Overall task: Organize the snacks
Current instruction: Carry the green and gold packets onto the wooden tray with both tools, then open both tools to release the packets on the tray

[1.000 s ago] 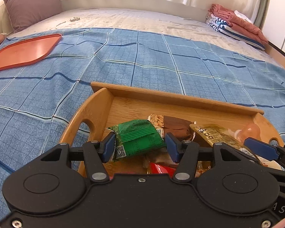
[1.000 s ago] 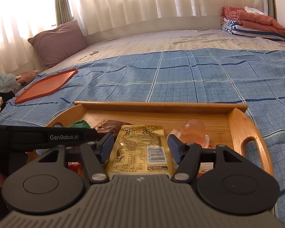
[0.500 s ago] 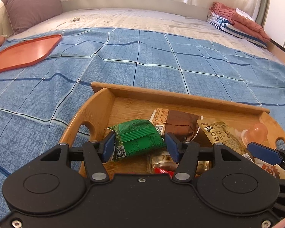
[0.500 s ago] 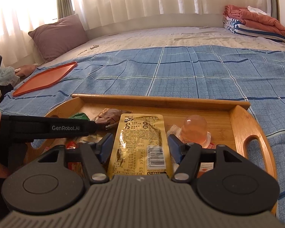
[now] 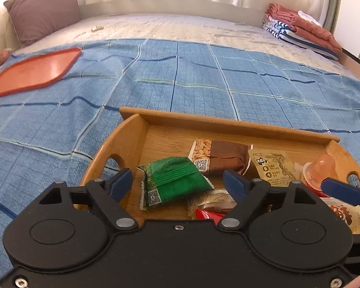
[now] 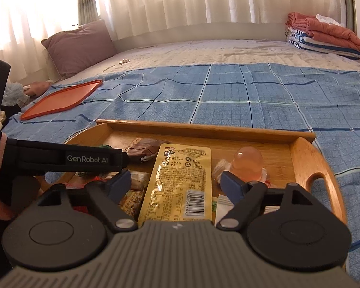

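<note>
A wooden tray (image 5: 223,124) with handle cut-outs sits on the blue checked bedspread and holds several snacks. My left gripper (image 5: 177,183) is open, its blue pads either side of a green packet (image 5: 172,182) lying in the tray. Behind it lies a brown nut bar (image 5: 220,158). My right gripper (image 6: 176,182) is open over a yellow packet (image 6: 180,182), which also shows in the left wrist view (image 5: 273,165). A pink jelly cup (image 6: 248,162) stands right of it. The left gripper's body (image 6: 67,158) crosses the right wrist view.
A flat orange tray (image 5: 33,69) lies far left on the bedspread (image 5: 204,84). A mauve pillow (image 5: 40,9) is at the bed's far left corner. Folded towels and clothes (image 5: 300,28) are stacked at the far right. More packets lie near the tray's front edge.
Both grippers have pulled back and risen slightly over the tray. The left pads, close against the green packet before, now stand wider apart from it. The snacks have not moved.
</note>
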